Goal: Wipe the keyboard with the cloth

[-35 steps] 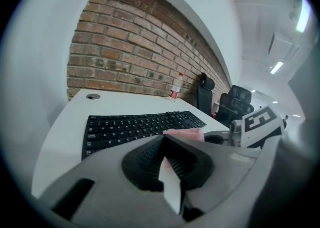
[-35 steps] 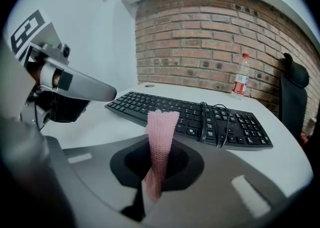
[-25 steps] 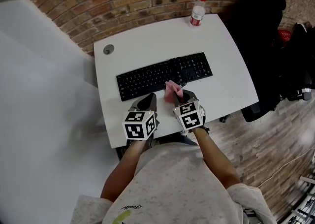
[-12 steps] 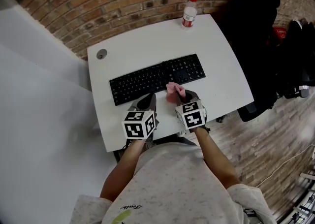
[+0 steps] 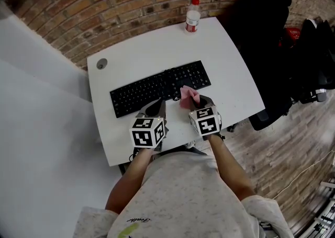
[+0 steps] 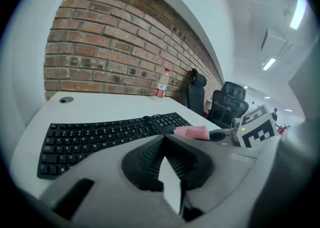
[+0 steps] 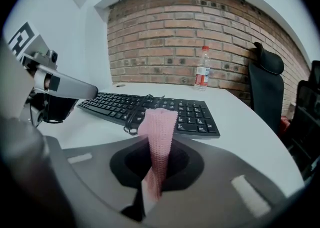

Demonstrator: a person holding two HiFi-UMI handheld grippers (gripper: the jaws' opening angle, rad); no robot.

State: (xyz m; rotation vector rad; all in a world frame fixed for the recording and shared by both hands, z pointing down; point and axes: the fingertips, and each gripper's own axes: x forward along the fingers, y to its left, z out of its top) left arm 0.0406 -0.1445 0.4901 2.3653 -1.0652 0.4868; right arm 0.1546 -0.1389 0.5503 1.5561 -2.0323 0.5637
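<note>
Left of the keyboard's [image 5: 157,88] left end there's only bare white desk [image 5: 230,75] and a round cable grommet [image 5: 101,64] at the back.

The left gripper [image 5: 155,108] sits just in front of the keyboard's near edge, approx. mid-length. Its tips are pressed together w/ nothing between them, so it's idle.

The keyboard lies straight ahead of both tongs. Its long axis runs left-right across the desk, w/ the right end angled a bit further away. A wipe would likely mean sweeping sideways along that axis, not pushing forward.

Right of the left gripper, the right gripper [image 5: 195,102] pinches the pink cloth [image 5: 188,95]. The cloth stands up out of the jaws as a folded strip, its free end over the keyboard's near edge beside the number pad. That makes the right hand the working one, and the nearer.

A plastic bottle [image 5: 192,15] stands well behind the keyboard's right end, and a black office chair [image 5: 261,22] is off the desk's right side.

Hard to make out: whether the cloth actually touches the keys — no view settles it. In the right gripper view the cloth [image 7: 159,142] hides part of the keyboard [image 7: 150,106], and a black cable loop [image 7: 131,119] lies at its near edge.
</note>
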